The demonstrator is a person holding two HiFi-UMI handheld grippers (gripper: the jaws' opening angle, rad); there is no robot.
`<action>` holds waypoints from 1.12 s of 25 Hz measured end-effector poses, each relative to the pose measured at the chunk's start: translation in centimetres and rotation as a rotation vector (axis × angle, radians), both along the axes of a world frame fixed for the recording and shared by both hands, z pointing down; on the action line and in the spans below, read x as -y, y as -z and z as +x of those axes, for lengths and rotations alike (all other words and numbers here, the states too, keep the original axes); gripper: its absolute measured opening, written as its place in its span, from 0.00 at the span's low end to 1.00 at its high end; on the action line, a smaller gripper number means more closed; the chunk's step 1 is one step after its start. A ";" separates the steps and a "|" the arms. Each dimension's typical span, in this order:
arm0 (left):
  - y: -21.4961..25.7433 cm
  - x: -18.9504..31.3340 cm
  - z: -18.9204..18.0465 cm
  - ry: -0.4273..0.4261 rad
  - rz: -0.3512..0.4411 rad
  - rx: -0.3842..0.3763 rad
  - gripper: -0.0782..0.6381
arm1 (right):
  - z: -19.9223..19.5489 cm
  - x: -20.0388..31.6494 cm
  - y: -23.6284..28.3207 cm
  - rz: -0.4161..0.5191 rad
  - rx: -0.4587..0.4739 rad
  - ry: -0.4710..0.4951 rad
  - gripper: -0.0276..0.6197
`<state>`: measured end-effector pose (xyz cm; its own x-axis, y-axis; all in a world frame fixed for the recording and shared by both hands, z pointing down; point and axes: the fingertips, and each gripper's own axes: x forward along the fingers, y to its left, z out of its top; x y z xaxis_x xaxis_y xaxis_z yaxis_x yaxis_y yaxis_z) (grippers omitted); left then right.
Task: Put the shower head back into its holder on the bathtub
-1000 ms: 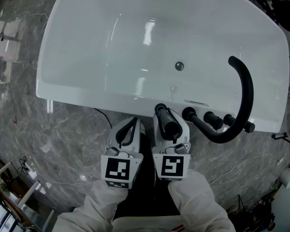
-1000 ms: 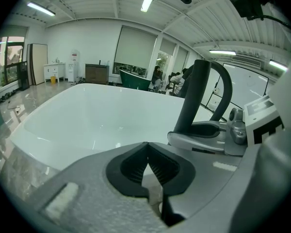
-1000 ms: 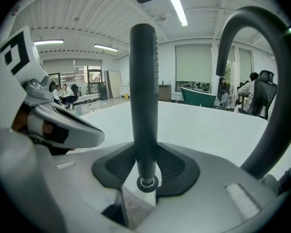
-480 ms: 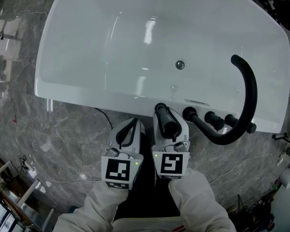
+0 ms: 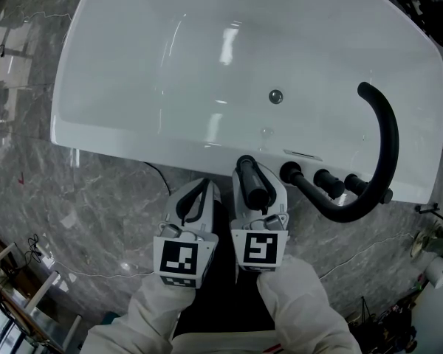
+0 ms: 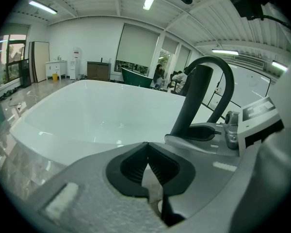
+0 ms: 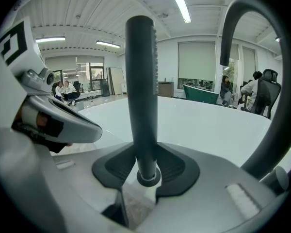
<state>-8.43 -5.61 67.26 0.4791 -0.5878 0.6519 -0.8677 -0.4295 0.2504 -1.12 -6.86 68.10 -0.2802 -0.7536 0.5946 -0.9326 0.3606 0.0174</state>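
The black, rod-like shower head stands between the jaws of my right gripper, which is shut on its lower end. It sits just in front of the white bathtub's near rim. To its right on the rim are black fittings and knobs, with a tall curved black spout arching over them. My left gripper hovers beside the right one, shut with nothing in it. The left gripper view shows the shower head rising from the right gripper.
The tub's drain lies in the white basin ahead. Grey marble floor surrounds the tub, with a thin cable by the rim and gear at the lower left corner. People sit far off in the room.
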 end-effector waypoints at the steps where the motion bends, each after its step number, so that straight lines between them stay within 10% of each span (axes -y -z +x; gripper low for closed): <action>1: 0.0 0.0 0.0 0.000 -0.001 0.000 0.11 | 0.1 -0.1 -0.2 -0.003 0.001 -0.002 0.26; 28: -1.6 0.1 0.2 0.027 -0.021 0.008 0.11 | 0.3 -0.2 -2.0 -0.035 0.001 0.016 0.26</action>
